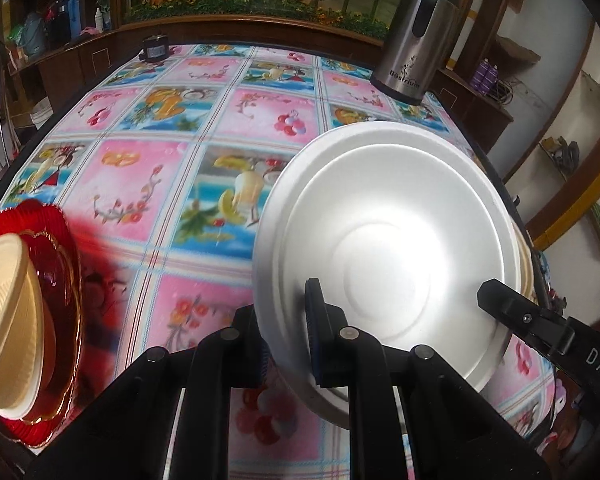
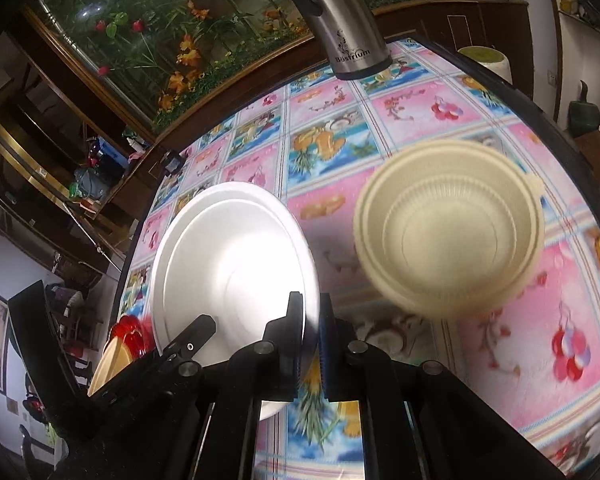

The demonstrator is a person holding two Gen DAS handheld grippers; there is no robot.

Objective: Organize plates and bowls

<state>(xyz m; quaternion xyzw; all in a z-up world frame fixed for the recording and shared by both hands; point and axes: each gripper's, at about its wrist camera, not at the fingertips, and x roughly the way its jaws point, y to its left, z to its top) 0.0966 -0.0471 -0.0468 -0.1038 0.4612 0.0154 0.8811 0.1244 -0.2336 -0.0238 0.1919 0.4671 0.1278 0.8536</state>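
A white foam plate [image 1: 384,248] is held tilted above the table. My left gripper [image 1: 286,344] is shut on its near rim. My right gripper [image 2: 310,340] is shut on the same plate [image 2: 232,276] at its other edge; one of its fingers [image 1: 512,312] shows in the left wrist view. A stack of cream ribbed bowls [image 2: 452,236] stands on the table right of the plate. More cream bowls [image 1: 8,320] lie tilted on a red glass plate [image 1: 62,280] at the far left.
The table [image 1: 204,120] carries a pink and blue fruit-pattern cloth. A steel thermos jug [image 1: 418,36] stands at the far right edge. A small black box [image 1: 155,47] sits at the far edge. A planter with artificial flowers [image 2: 160,40] runs behind.
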